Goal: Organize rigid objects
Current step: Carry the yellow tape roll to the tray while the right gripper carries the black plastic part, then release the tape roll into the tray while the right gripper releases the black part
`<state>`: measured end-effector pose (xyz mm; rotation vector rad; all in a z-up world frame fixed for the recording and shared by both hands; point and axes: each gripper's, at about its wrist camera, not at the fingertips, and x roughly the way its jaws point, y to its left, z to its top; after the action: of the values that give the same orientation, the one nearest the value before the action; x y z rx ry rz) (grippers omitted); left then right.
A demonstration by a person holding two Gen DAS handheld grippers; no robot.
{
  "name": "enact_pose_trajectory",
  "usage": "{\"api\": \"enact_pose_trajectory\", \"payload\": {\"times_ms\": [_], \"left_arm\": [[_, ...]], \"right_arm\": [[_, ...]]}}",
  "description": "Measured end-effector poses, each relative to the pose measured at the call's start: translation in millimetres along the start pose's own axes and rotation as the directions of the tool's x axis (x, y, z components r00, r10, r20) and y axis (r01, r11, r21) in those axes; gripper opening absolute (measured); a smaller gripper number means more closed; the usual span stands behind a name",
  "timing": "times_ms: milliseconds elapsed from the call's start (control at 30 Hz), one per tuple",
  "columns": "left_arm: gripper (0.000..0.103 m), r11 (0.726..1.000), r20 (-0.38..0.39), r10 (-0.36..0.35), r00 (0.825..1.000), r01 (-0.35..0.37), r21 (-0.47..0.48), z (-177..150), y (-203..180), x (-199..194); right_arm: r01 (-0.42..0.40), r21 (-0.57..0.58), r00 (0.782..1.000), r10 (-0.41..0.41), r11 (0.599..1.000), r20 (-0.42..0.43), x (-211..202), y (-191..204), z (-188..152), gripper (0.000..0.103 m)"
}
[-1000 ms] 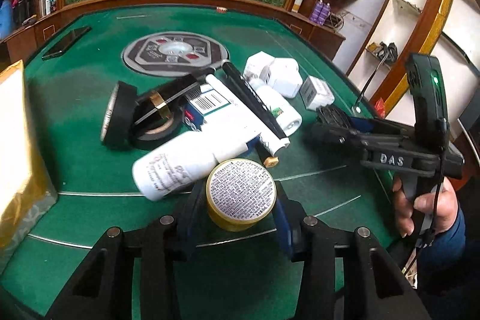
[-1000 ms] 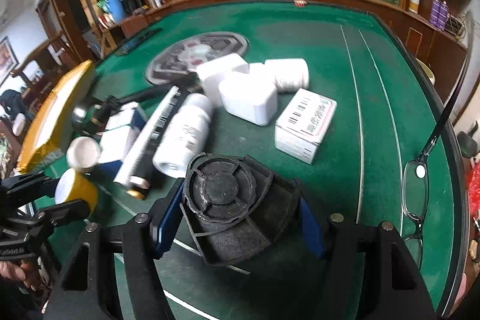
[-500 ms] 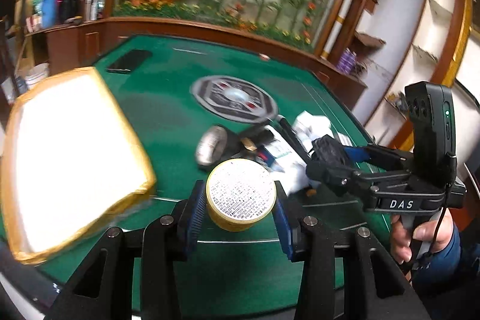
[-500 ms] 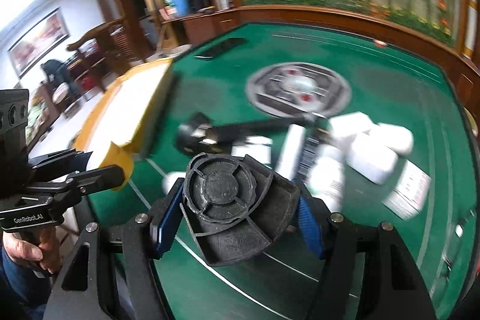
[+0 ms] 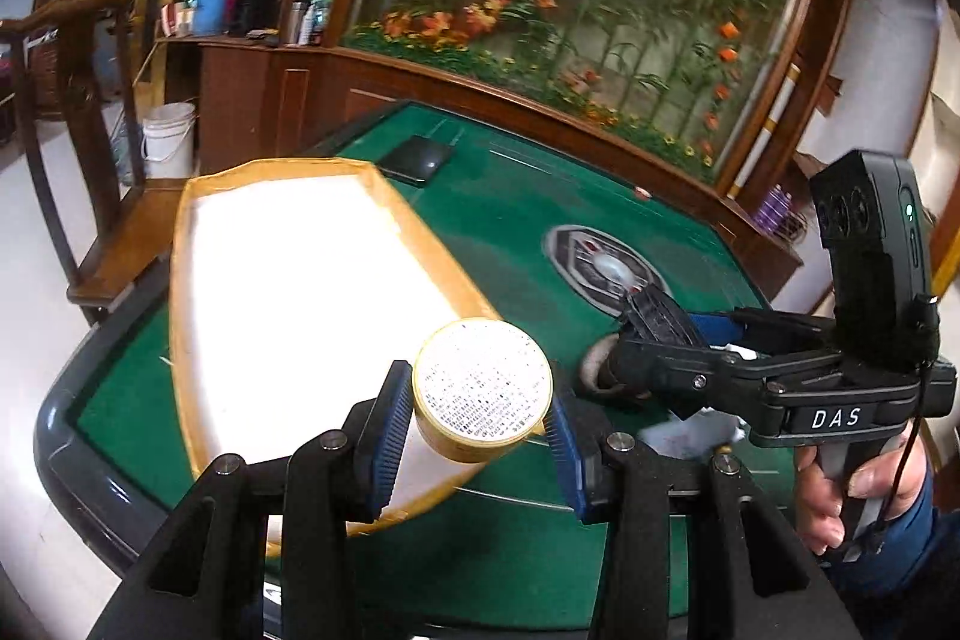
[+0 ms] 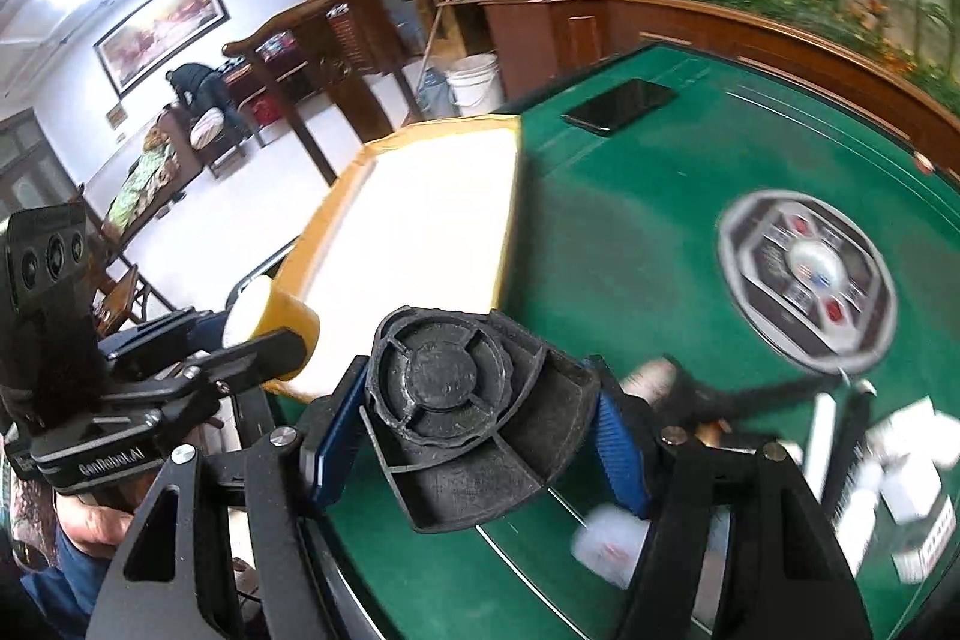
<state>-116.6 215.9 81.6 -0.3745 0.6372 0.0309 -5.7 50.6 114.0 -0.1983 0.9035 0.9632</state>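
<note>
My left gripper point(image 5: 480, 430) is shut on a round yellow tin point(image 5: 483, 388) with a printed white label, held above the near corner of a white tray with a yellow rim point(image 5: 180, 340). My right gripper point(image 6: 468, 436) is shut on a black plastic part with a round ribbed cap point(image 6: 456, 400). It is held just right of the tray point(image 6: 510, 196). In the right wrist view the left gripper point(image 6: 264, 334) with the tin point(image 6: 270, 322) is at the left. In the left wrist view the right gripper point(image 5: 660, 340) is at the right.
The green felt table point(image 6: 630, 196) has a round grey centre plate point(image 6: 807, 274) and a black phone point(image 6: 618, 106) near its far edge. White boxes and bottles point(image 6: 900, 490) lie blurred at the right. A white bucket point(image 5: 168, 139) stands on the floor beyond the tray.
Both grippers have swung left, away from the pile of objects and over to the tray, each still holding its object. The tray now fills the middle of both views.
</note>
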Motion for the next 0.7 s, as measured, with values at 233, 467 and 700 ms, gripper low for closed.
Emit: {"api": "enact_pose_trajectory", "payload": {"times_ms": [233, 467, 700], "left_arm": [[0.045, 0.999, -0.003, 0.038, 0.999, -0.038, -0.037, 13.3, 38.2, 13.9], [0.045, 0.996, -0.043, 0.071, 0.997, -0.073, -0.052, 30.1, 68.3, 35.7], [0.045, 0.991, -0.12, 0.124, 0.985, -0.129, -0.039, 54.7, 77.6, 71.4]], "right_arm": [[-0.017, -0.02, 0.999, 0.016, 1.0, -0.045, 30.3, 20.2, 34.8, 0.068], [-0.017, -0.001, 0.997, 0.017, 1.0, -0.073, 60.8, 25.9, 76.8, 0.068], [-0.019, 0.034, 0.991, 0.023, 0.999, -0.132, 116.3, 29.2, 121.2, 0.068]]}}
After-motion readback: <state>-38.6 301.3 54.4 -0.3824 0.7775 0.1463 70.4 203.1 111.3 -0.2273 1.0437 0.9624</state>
